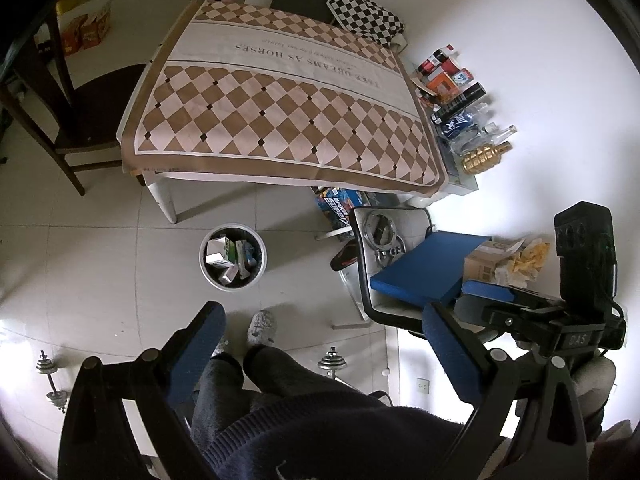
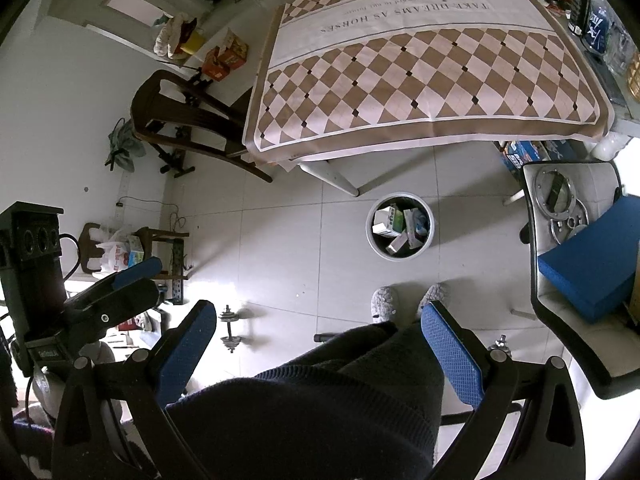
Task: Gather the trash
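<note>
Hanging above the tiled floor, the left gripper (image 1: pixel 320 344) has its blue-padded fingers spread wide with nothing between them; through the gap, low in the left wrist view, show the person's dark trousers and grey slippers (image 1: pixel 262 326). The right gripper (image 2: pixel 320 338) is spread just as wide and carries nothing, framing the same legs at the bottom of its own view.

The bin (image 1: pixel 233 257), round and pale with a dark liner, stands on the floor left of centre in the left wrist view, just below the near white table leg. It holds several small cartons and wrappers (image 1: pixel 228 254). In the right wrist view the bin (image 2: pixel 399 225) sits right of centre, above the slippers.

The table (image 1: pixel 280 108) fills the upper middle of the left wrist view under a brown and cream checked cloth. Along its right edge stands a cluster of bottles and cans (image 1: pixel 460 96). A dark wooden chair (image 1: pixel 80 120) is at the left edge. At the right, a white chair (image 1: pixel 384 264) carries a blue cushion (image 1: pixel 424 268). Small dumbbells (image 1: pixel 52 380) lie on the floor at lower left.
</note>
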Demonstrator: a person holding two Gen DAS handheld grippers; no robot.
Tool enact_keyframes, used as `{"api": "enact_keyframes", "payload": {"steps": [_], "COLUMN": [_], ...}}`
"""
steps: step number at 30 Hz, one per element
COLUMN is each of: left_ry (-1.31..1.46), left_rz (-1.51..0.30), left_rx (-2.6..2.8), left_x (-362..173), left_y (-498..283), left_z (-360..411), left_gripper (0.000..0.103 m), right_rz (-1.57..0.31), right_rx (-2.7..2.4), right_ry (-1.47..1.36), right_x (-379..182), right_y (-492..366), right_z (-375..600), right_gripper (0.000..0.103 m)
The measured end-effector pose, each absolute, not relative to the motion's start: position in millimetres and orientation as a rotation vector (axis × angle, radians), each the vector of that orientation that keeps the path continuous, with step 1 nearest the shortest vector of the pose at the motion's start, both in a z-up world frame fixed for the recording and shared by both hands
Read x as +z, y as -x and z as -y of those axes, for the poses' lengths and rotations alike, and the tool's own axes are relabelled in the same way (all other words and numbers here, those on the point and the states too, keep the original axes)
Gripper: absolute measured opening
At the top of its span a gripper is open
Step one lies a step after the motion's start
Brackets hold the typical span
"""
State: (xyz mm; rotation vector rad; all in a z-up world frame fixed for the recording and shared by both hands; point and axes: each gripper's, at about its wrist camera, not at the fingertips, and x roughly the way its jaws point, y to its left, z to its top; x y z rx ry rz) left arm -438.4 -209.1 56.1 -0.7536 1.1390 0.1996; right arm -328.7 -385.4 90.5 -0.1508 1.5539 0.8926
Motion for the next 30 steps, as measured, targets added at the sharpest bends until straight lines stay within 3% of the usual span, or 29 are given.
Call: {"api": "enact_keyframes", "payload": {"steps": [30], "left_ry": [0.763], "left_rz": [-1.143], "left_rx": [0.198], "left_x": [57.7], "left_y": [443.0], "left_z": [217.7], "left_gripper": [0.101], "right_rz": [-1.561], "right_rx": [0.908], "right_ry": [0.162], "right_x": [93.2], "right_y": [337.0], "right_z": [388.3], "right_gripper": [0.103]}}
